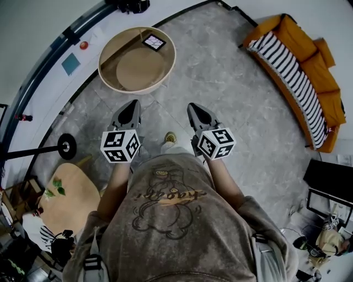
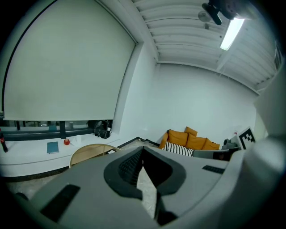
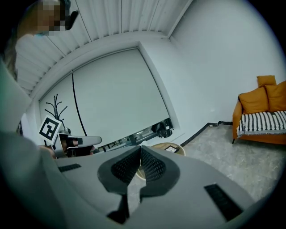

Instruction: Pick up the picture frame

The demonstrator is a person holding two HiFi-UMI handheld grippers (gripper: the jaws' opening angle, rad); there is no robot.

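Observation:
A small dark-rimmed picture frame (image 1: 154, 42) lies flat on the far part of a round wooden table (image 1: 110, 52), well ahead of both grippers. The right gripper view shows the frame (image 3: 171, 149) on the table (image 3: 178, 152) just past the jaw tips. My left gripper (image 1: 133, 104) is held in front of the person's body, shut and empty. My right gripper (image 1: 193, 107) is beside it at the same height, also shut with nothing between its jaws. In the left gripper view the table (image 2: 87, 151) shows ahead to the left.
An orange sofa (image 1: 300, 49) with a striped cushion (image 1: 289, 77) stands at the right. A ledge along the window wall carries a blue book (image 1: 70, 63), a red ball (image 1: 84, 45) and a black device (image 1: 132, 6). A smaller wooden table (image 1: 66, 193) is at lower left.

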